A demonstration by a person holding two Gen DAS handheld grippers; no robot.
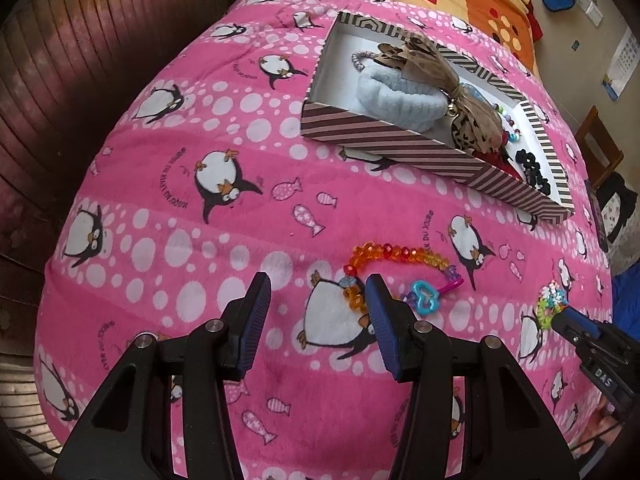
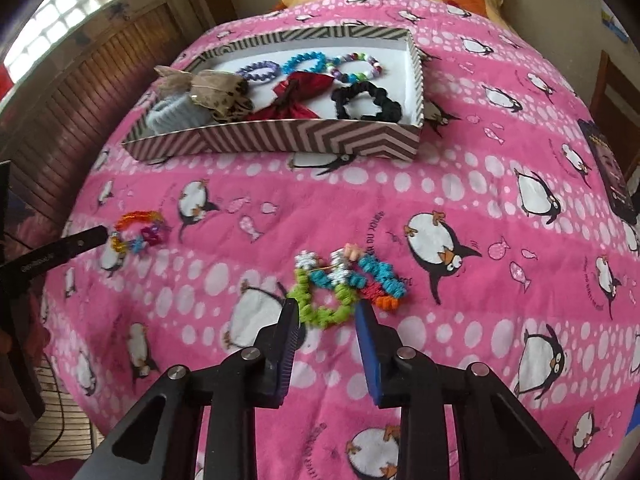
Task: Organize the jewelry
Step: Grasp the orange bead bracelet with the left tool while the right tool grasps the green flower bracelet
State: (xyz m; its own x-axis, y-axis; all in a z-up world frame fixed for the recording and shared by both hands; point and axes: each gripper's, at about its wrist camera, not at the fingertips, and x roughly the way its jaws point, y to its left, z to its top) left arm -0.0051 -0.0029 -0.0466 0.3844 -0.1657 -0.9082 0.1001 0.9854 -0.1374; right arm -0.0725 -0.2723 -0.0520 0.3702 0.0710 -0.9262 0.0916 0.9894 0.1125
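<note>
Inspection of both pieces left on the bed (image 1: pixel 168 184), judged from how they lie.

Your left hand-held gripper (image 1: pixel 318 300), at lower centre of the left wrist view, stands wide and holds nothing. The orange beaded bracelet (image 1: pixel 396 254) lies just right of centre, one end touching or just beside the inner face of the right-hand finger; the rest curls away to the right, with a blue heart charm (image 1: pixel 423 295) and a pink clasp beside it. I judge it light, limp along its string, with hard faceted beads that may slip between pads. Take it across the bead strand near the orange cluster, not by the charm, which looks the weaker part.

Your right hand-held gripper (image 2: pixel 326 310), at lower centre of the right wrist view, stands at a middling gap with the green loop of the coiled multicolour bracelet (image 2: pixel 350 284) between the fingertips (whether the pads press on it I cannot tell). That piece looks soft, springy and very light; it should compress and grip well, but the coils may stretch or snag the plush cover.

The striped box (image 2: pixel 280 140), in the upper centre of that view, already holds scrunchies, bows and bead bracelets; bare white floor remains at its centre.
</note>
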